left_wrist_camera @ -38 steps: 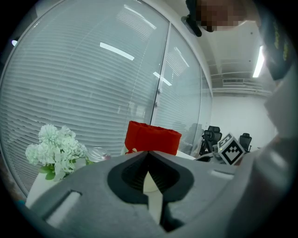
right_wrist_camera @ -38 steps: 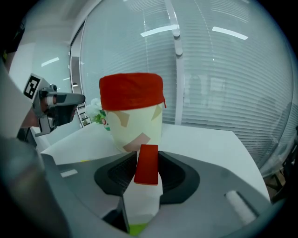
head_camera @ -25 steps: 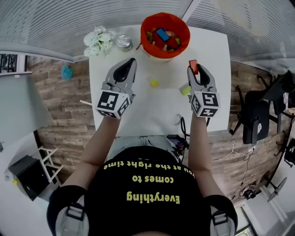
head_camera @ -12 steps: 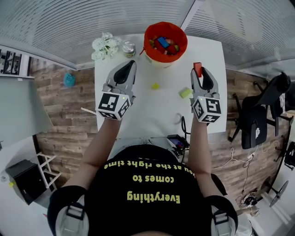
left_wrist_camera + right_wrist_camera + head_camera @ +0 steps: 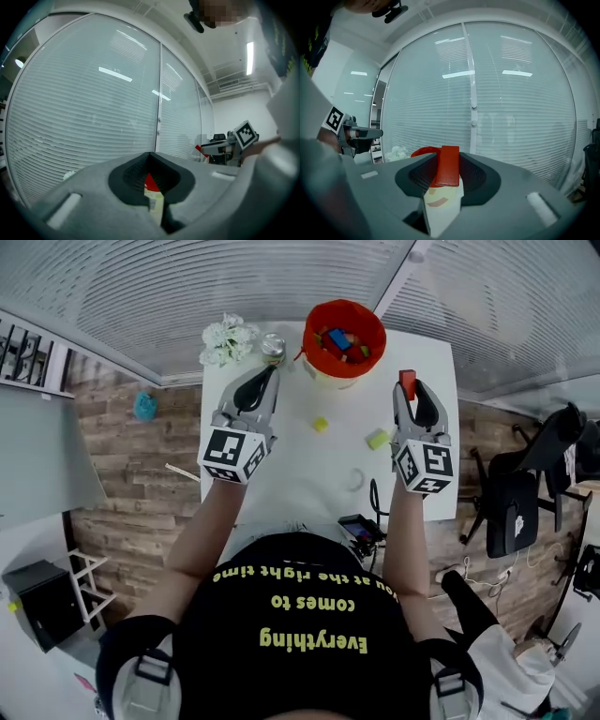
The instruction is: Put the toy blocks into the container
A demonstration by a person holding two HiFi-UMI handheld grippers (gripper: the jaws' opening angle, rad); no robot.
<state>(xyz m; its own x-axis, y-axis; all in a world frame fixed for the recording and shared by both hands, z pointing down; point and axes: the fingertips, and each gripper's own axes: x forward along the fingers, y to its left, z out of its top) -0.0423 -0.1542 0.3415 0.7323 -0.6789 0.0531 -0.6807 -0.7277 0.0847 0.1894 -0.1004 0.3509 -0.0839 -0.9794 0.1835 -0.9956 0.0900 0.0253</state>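
While you held both grippers above the table (image 5: 300, 474), the head view showed the red block (image 5: 407, 382) standing upright in the right gripper (image 5: 409, 390), jaws closed on it, w/ part of the block sticking out past the tips. The orange container (image 5: 379, 334) stood at the far edge of the table, ahead and to the left of that gripper, so not yet under the block. It already had several blocks inside. Two more lay loose on the table: a yellow block (image 5: 321, 425) between the grippers and a yellow-green block (image 5: 378, 439) just beside the right one. The left gripper (image 5: 271, 371) pointed toward the far edge too, w/ nothing in it.

Left gripper view: the jaws were together at the tips and empty. Through the small gap under the tips you saw a bit of the container's red wall (image 5: 149, 182).

Right gripper view: both pads pressed on the flat sides of the red block (image 5: 447, 165), and the container (image 5: 423, 151) was directly behind it and lower.

To do this step well, I think you should carry the block until it is above the container's opening, not only above the rim. Open the jaws only then, and low enough that the block does not bounce out. Hold the grip firm, bc only part of the block sat between the pads. The left gripper could go for the yellow block meanwhile, but take care not to cross the right one.
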